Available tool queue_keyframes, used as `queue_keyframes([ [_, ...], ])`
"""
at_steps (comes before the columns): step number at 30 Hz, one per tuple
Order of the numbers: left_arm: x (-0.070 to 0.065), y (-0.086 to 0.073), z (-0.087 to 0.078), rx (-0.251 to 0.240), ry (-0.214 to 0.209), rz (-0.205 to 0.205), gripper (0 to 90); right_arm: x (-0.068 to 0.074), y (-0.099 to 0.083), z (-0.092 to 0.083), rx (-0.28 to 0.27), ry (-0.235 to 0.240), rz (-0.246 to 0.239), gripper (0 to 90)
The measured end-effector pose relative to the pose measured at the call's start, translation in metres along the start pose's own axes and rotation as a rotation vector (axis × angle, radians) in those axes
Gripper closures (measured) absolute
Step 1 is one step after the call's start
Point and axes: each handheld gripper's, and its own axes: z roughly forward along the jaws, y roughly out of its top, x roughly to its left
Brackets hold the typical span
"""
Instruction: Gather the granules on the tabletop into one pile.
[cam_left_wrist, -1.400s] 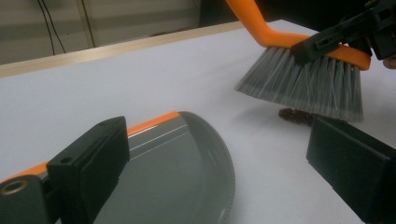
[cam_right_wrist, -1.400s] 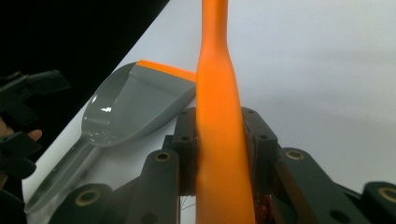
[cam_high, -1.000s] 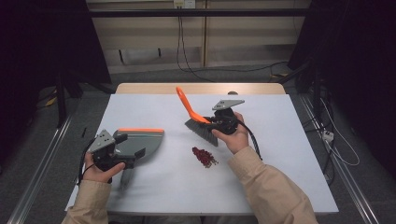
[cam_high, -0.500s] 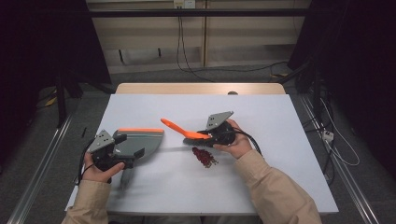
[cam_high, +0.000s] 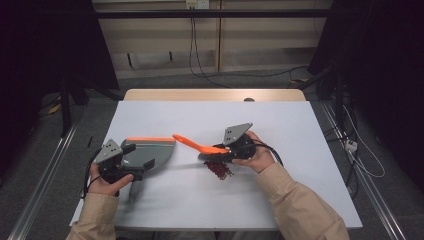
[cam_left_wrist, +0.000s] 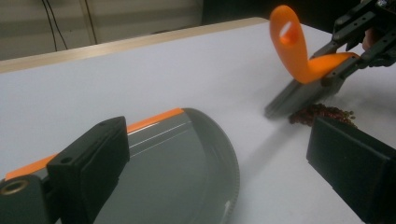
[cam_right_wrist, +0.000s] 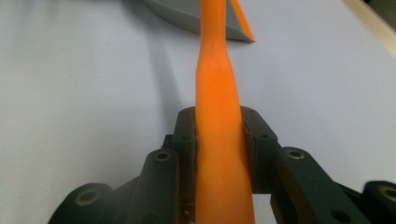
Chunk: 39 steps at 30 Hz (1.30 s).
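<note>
A grey dustpan (cam_high: 150, 151) with an orange front edge lies on the white table (cam_high: 300, 195) at the left. My left gripper (cam_high: 131, 162) rests at it with jaws wide. In the left gripper view (cam_left_wrist: 219, 140) one jaw lies over the dustpan (cam_left_wrist: 177, 177) and the other stands clear of its curved rim. My right gripper (cam_high: 226, 150) is shut on the orange handle of a brush (cam_high: 200, 146); the pads clamp the brush handle (cam_right_wrist: 217, 93) from both sides. The grey bristles (cam_left_wrist: 299, 95) touch down beside a small pile of dark red crumbs (cam_high: 219, 169), just right of the pan.
A wooden strip (cam_high: 215, 94) runs along the table's far edge. Cables (cam_high: 200, 60) lie on the floor beyond it, and metal rails (cam_high: 45, 170) flank the table. Bare tabletop stretches to the right and toward the near edge.
The brush has swung down from standing tilted up to lying low, its handle now pointing left at the pan, and the right gripper has come slightly nearer to the crumbs. The left gripper and pan kept still.
</note>
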Motion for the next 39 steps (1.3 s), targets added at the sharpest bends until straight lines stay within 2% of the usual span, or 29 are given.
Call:
queue_keyframes([
  [6,-0.001,0.000,0.000,0.000,-0.002,0.002,5.8,-0.007,-0.001,-0.008,-0.059,-0.025,0.062,71.2],
  [13,-0.005,0.002,-0.003,0.012,-0.014,0.004,5.8,-0.004,-0.003,-0.021,-0.079,-0.050,0.119,71.2],
  [21,-0.008,0.000,-0.008,0.034,-0.019,-0.006,5.9,0.004,-0.012,-0.038,-0.052,-0.085,0.222,71.3],
  [25,-0.010,-0.003,-0.009,0.059,-0.011,-0.009,6.0,0.007,-0.019,-0.047,-0.052,-0.094,0.286,71.3],
  [29,-0.014,-0.005,-0.011,0.087,-0.025,-0.004,6.3,0.009,-0.024,-0.056,-0.063,-0.110,0.330,71.2],
  [34,-0.017,-0.012,-0.013,0.110,-0.023,-0.007,8.2,0.012,-0.030,-0.065,-0.070,-0.131,0.353,71.3],
  [36,-0.017,-0.014,-0.014,0.120,-0.015,-0.002,9.2,0.013,-0.033,-0.068,-0.071,-0.139,0.384,71.2],
  [39,-0.017,-0.016,-0.016,0.123,-0.009,-0.009,9.4,0.016,-0.036,-0.071,-0.076,-0.139,0.381,71.2],
])
